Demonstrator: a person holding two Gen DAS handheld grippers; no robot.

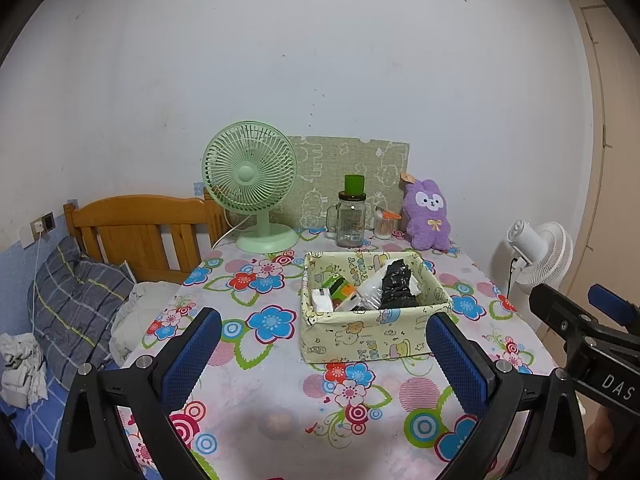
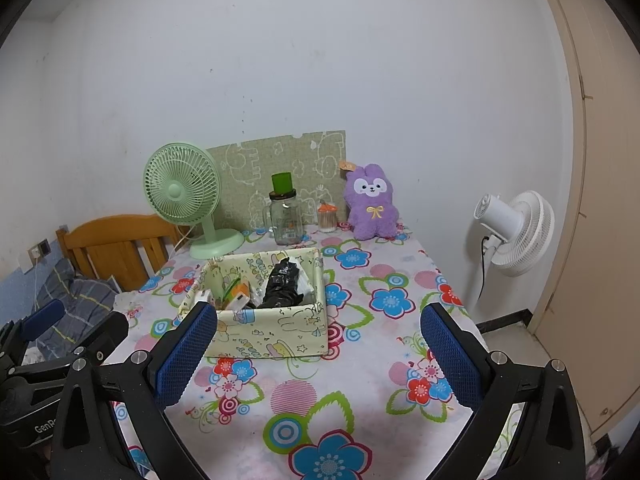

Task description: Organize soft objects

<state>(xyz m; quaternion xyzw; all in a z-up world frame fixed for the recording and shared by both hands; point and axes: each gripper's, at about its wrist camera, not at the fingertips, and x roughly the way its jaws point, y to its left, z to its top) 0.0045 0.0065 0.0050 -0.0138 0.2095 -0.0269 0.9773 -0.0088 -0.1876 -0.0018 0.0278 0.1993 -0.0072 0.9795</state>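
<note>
A purple plush bunny sits upright at the back of the flowered table, against the wall; it also shows in the right wrist view. A pale yellow fabric box stands mid-table and holds a black bag and small packets. My left gripper is open and empty, hovering over the table's near part in front of the box. My right gripper is open and empty, to the right of the left one, just in front of the box.
A green desk fan, a glass jar with a green cup on its lid and a small swab jar stand at the back. A white floor fan stands to the right. A bed with a pillow lies to the left.
</note>
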